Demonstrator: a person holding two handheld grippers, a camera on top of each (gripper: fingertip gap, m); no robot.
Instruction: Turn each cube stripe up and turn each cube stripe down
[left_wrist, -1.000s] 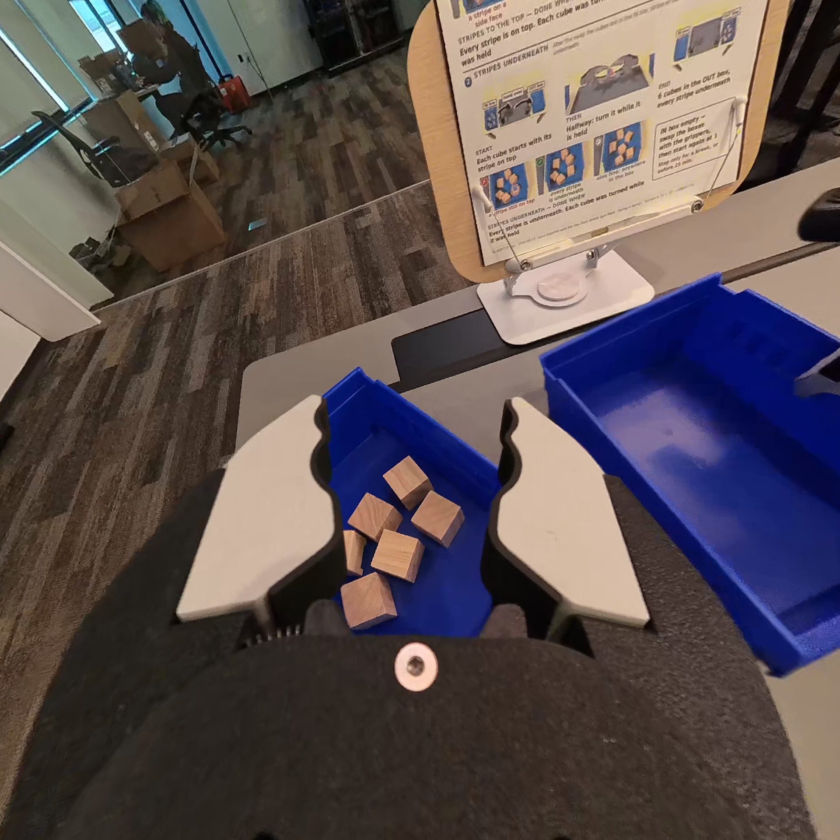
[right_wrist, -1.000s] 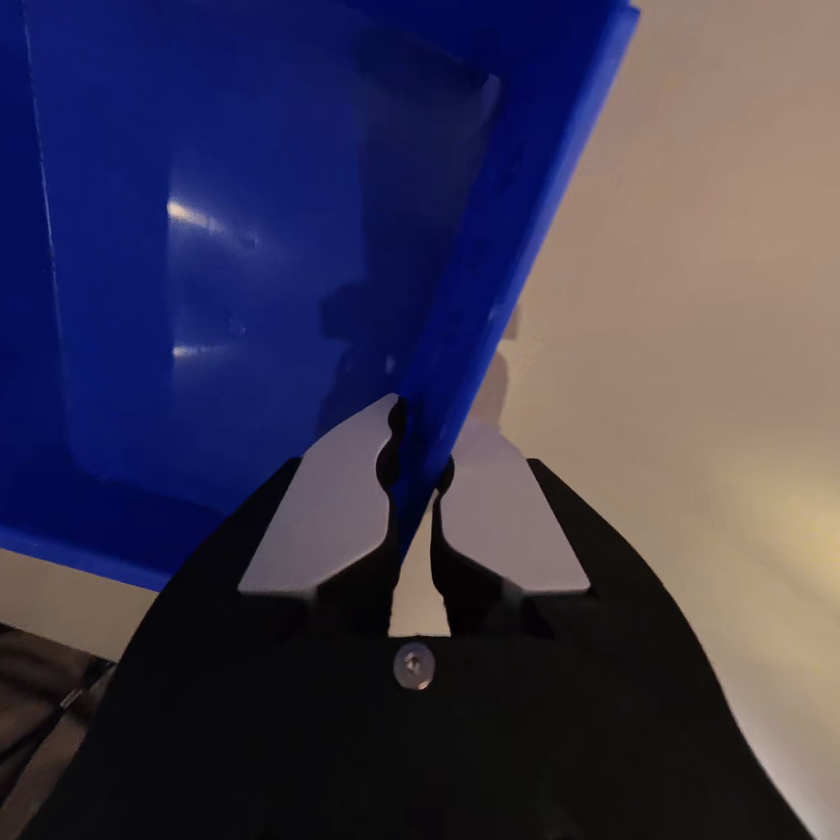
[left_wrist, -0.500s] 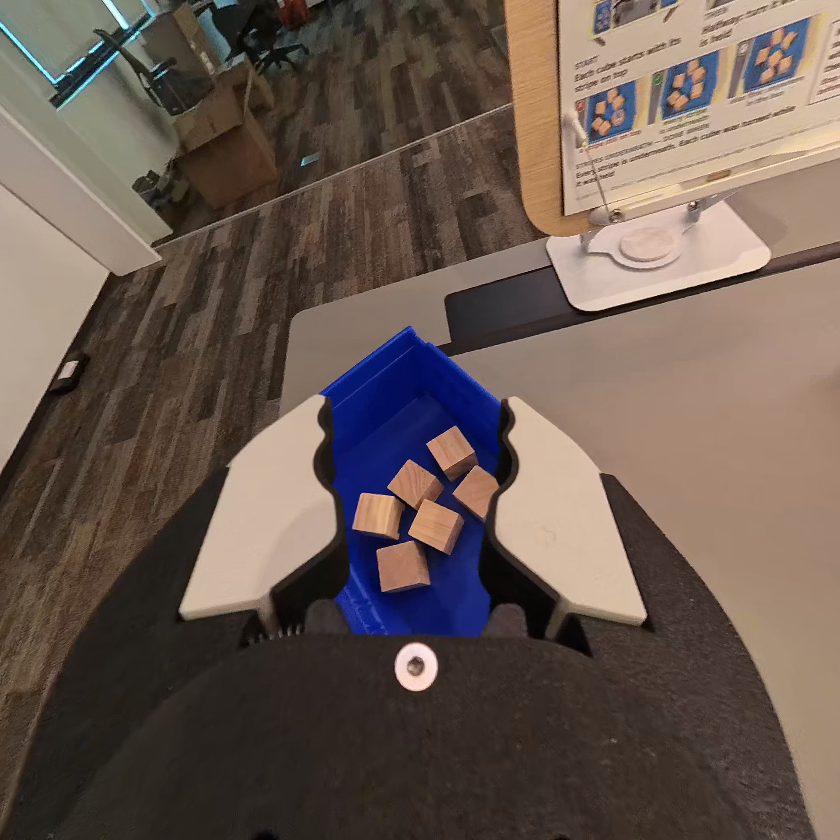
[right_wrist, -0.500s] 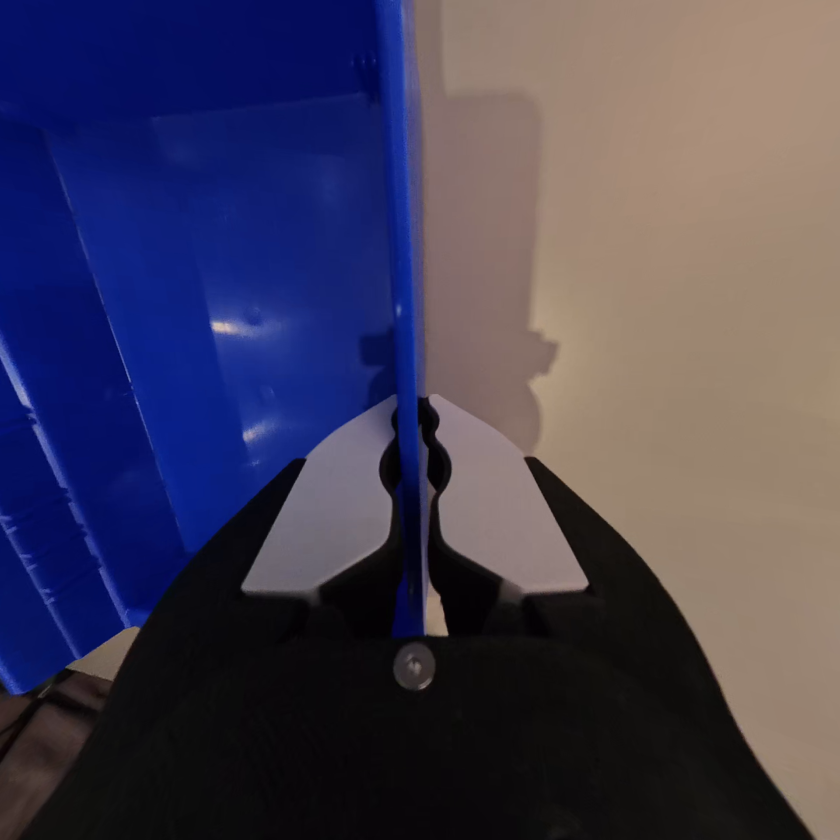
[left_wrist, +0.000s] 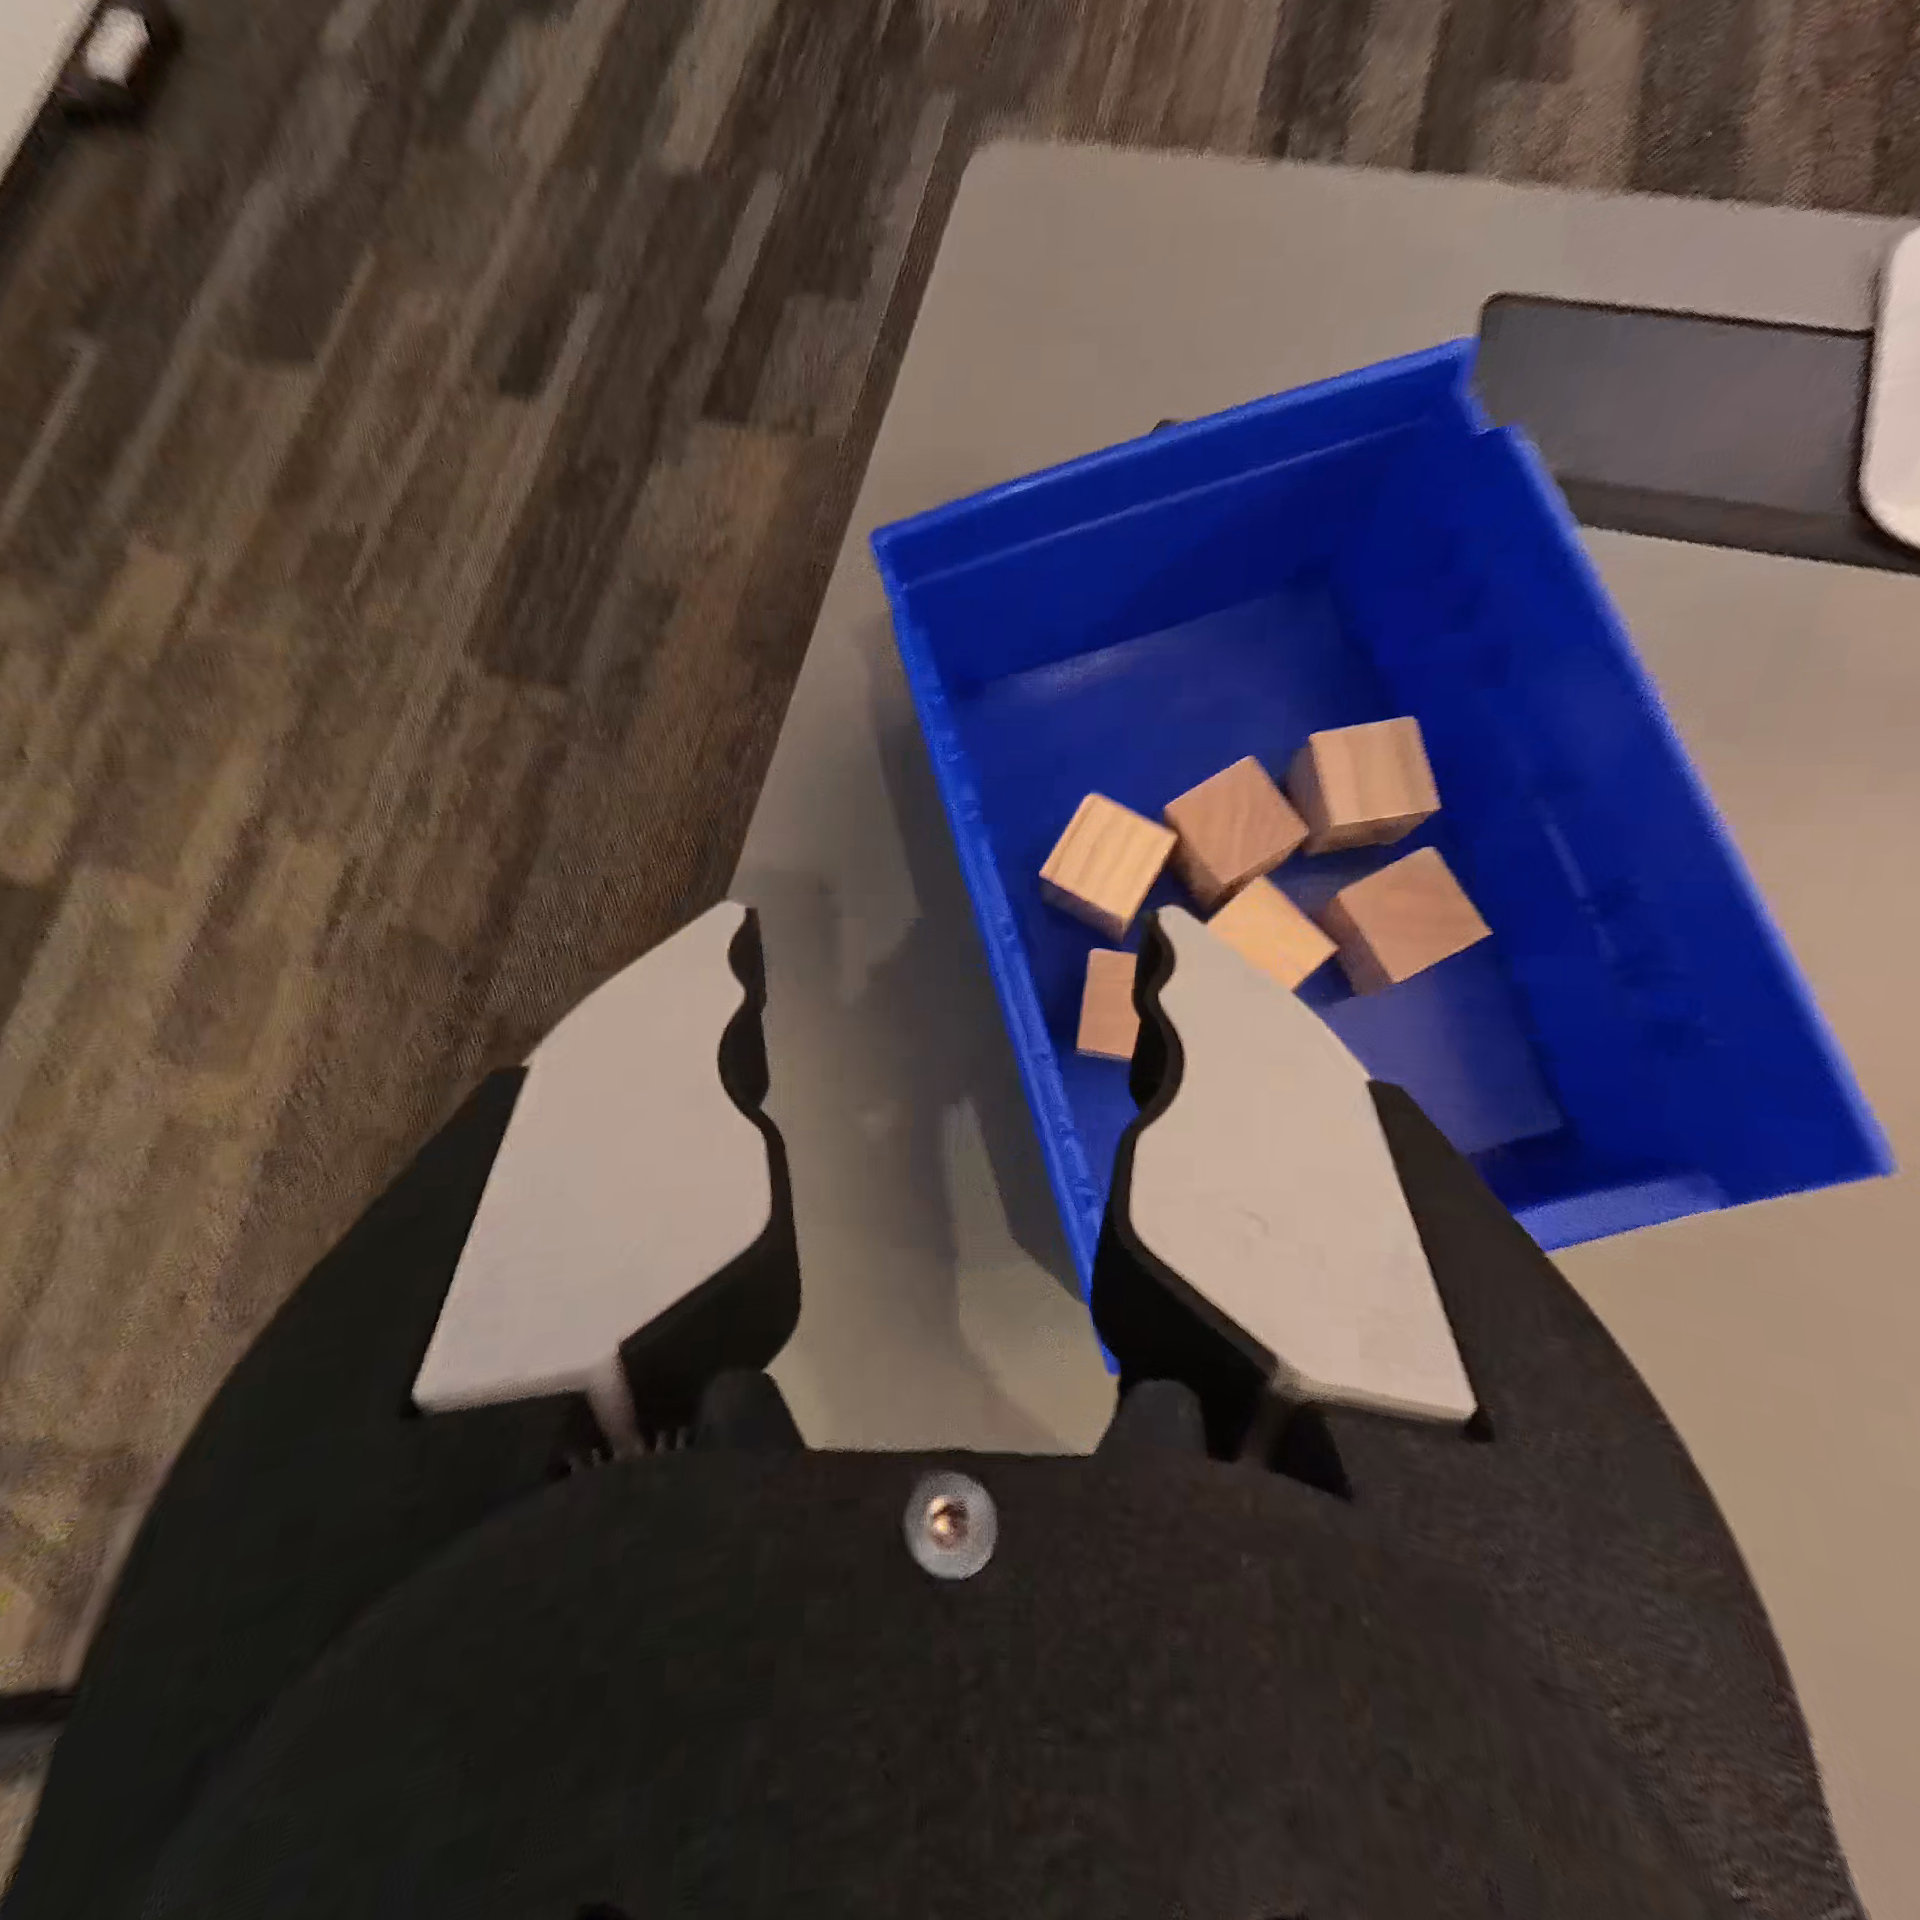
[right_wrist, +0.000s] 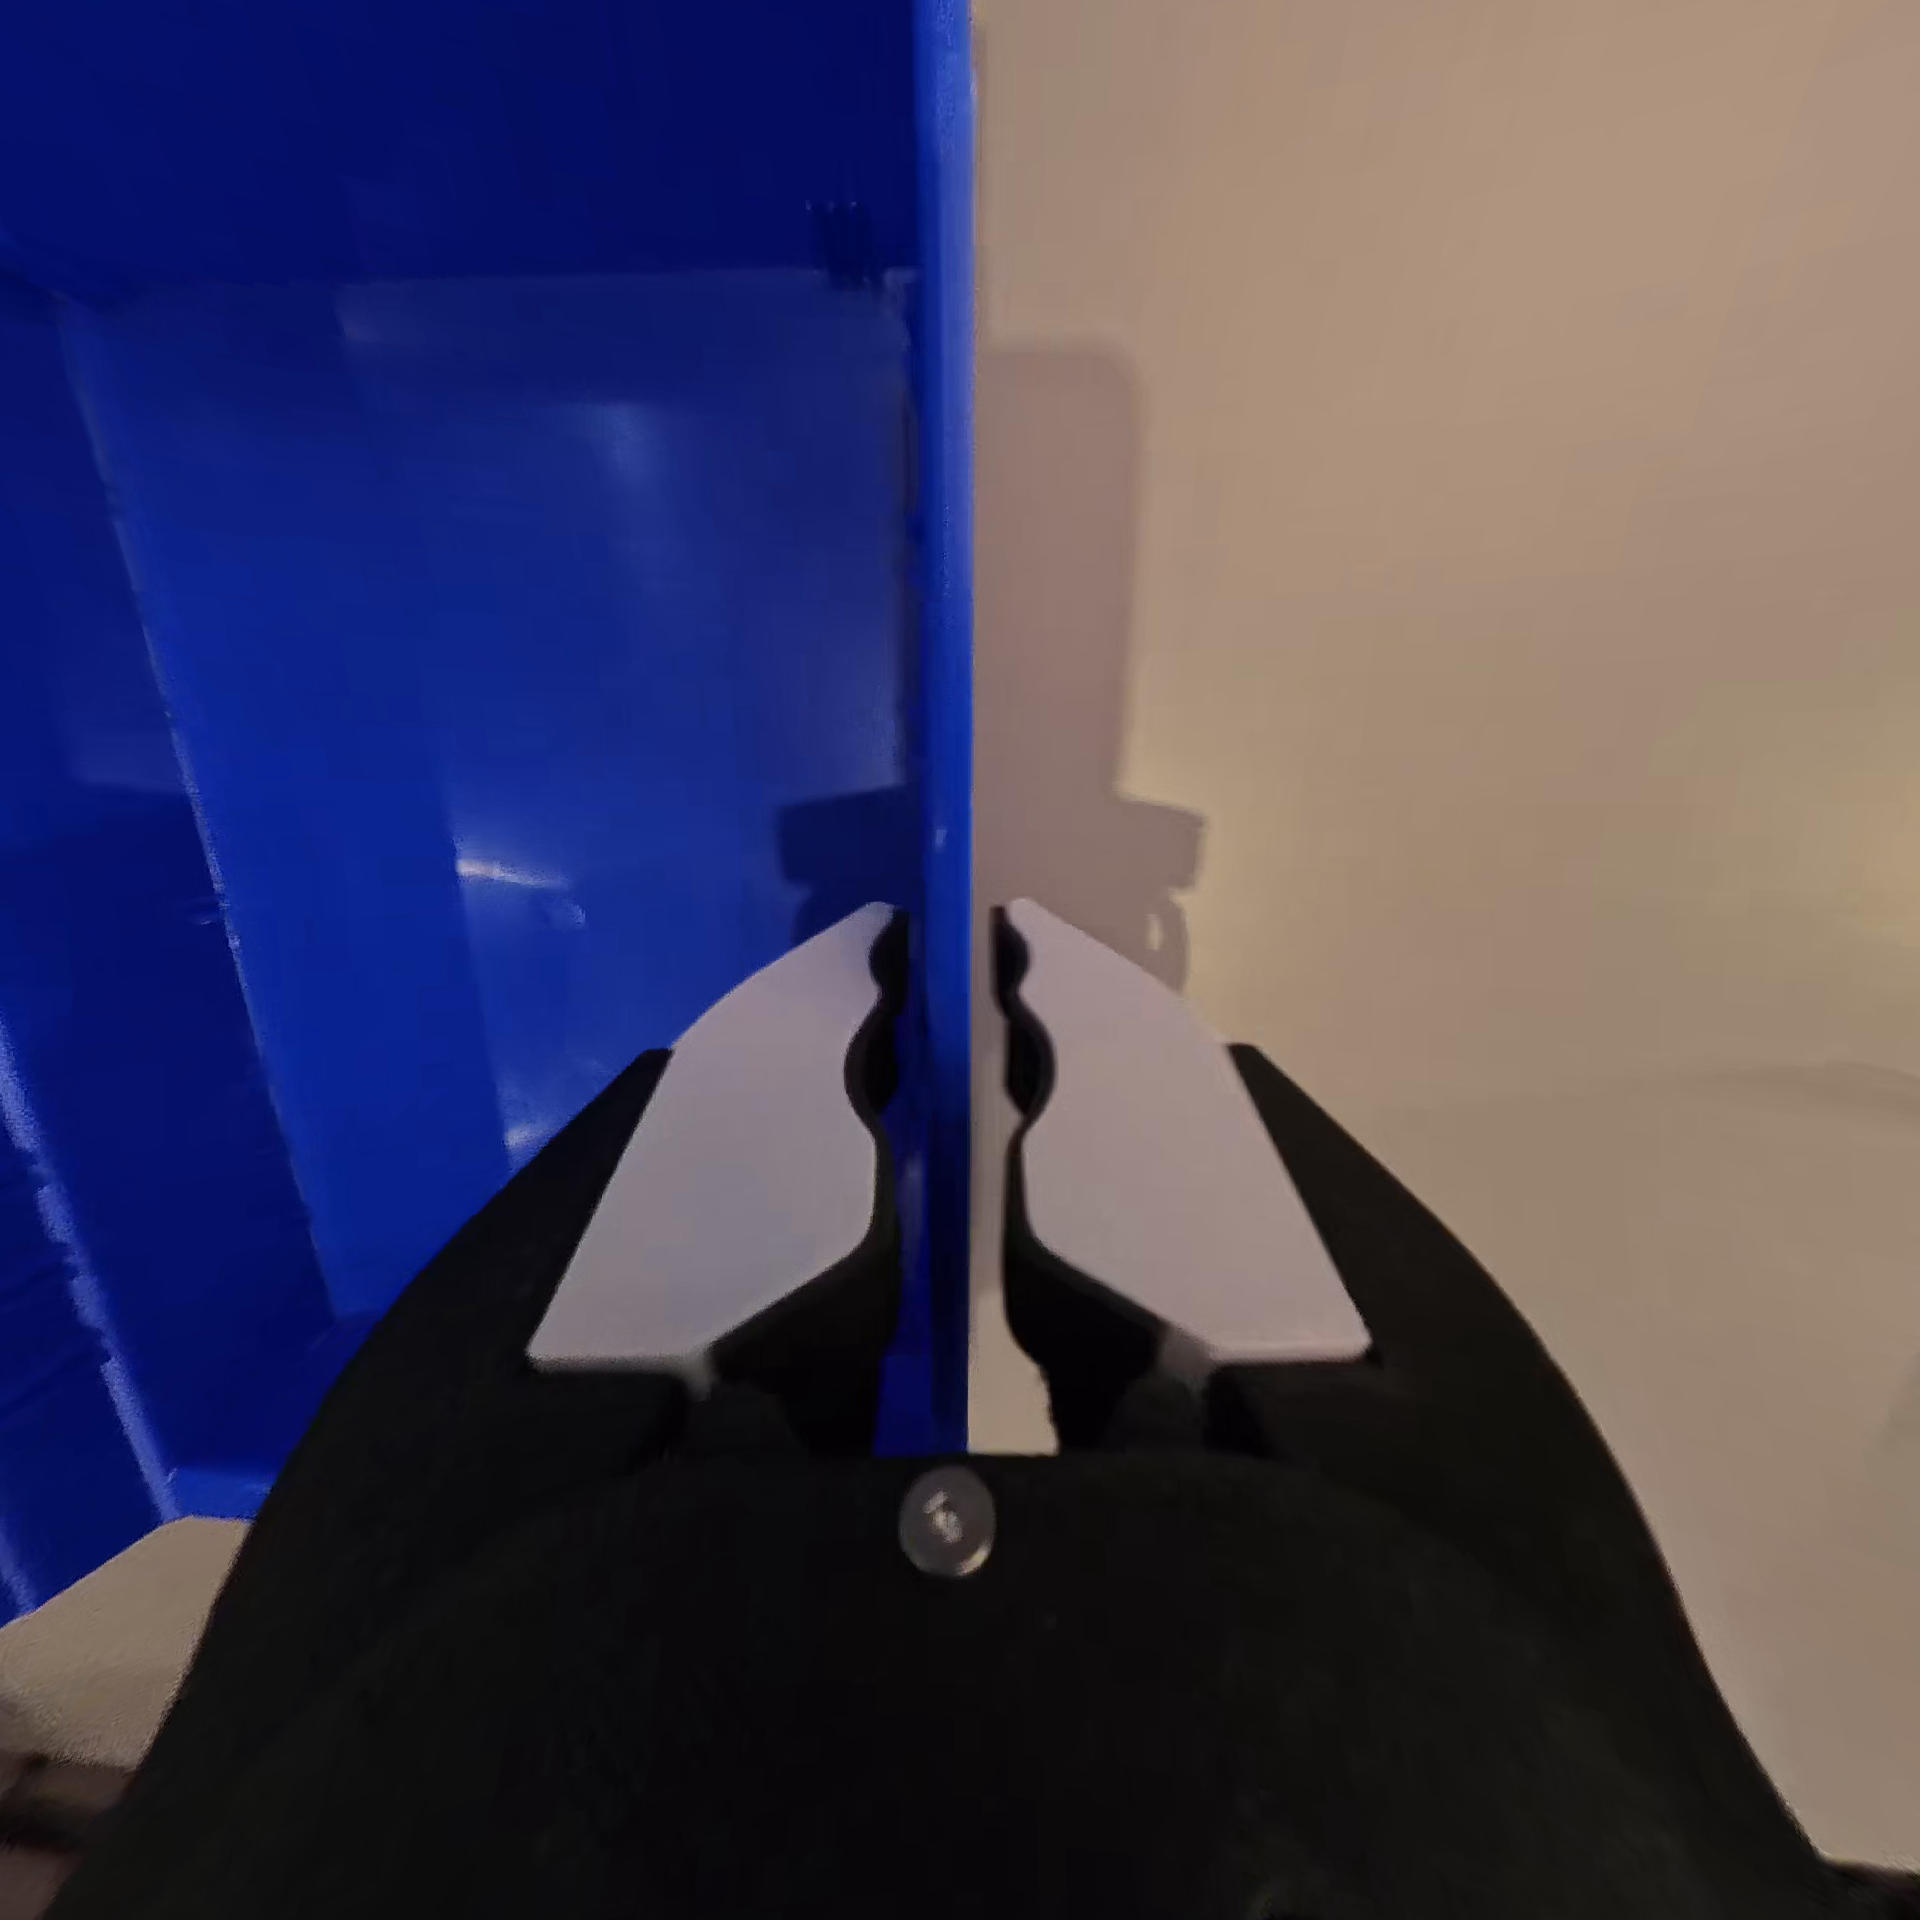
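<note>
Blue bin wall (right_wrist: 940, 623) stands between the right gripper (right_wrist: 945, 920) fingers — narrow, a gap showing; left gripper (left_wrist: 945, 925) spread wide, bare, cubes (left_wrist: 1236, 831) beyond its right fingertip.

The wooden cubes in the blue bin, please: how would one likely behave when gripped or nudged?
The wooden cubes look rigid, so probably no give. Flat faces suggest sliding, not rolling. They look light; crowded together in the blue bin, a nudged one likely shifts its neighbours.

Six plain wooden cubes (left_wrist: 1236, 826) clustered in blue bin (left_wrist: 1621, 790)
</note>
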